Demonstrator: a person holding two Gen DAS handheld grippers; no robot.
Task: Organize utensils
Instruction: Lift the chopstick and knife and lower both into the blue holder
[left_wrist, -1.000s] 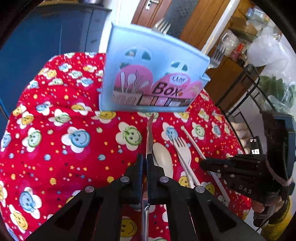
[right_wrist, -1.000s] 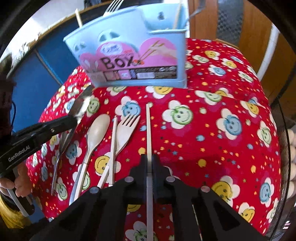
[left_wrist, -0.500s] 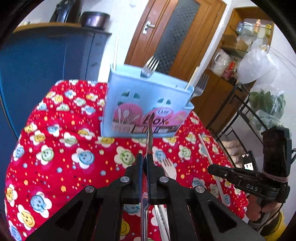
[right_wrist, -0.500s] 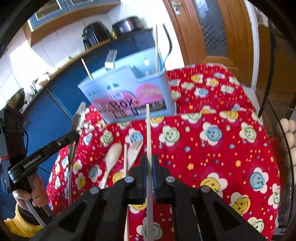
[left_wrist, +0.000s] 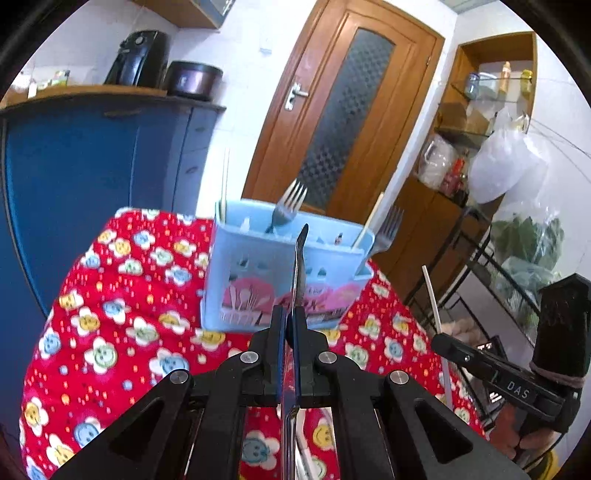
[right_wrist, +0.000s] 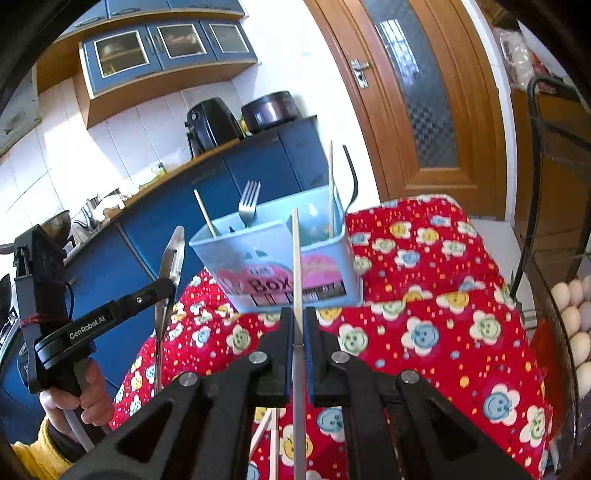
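Blue utensil box (left_wrist: 284, 280) sat ahead of both grippers, on the far side of the red cloth (left_wrist: 122, 314). Left gripper (left_wrist: 291, 325) pinched a metal spoon (left_wrist: 300, 258), right gripper (right_wrist: 298, 325) pinched a chopstick (right_wrist: 296, 258); both long axes pointed at the box, neither clearly nearer.

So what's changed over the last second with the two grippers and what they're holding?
Both grippers rose off the tablecloth toward the blue utensil box. The left gripper lifted its metal spoon, and the right gripper its white chopstick. Nothing was let go. Both stayed clamped shut; the box and the forks inside it did not move.
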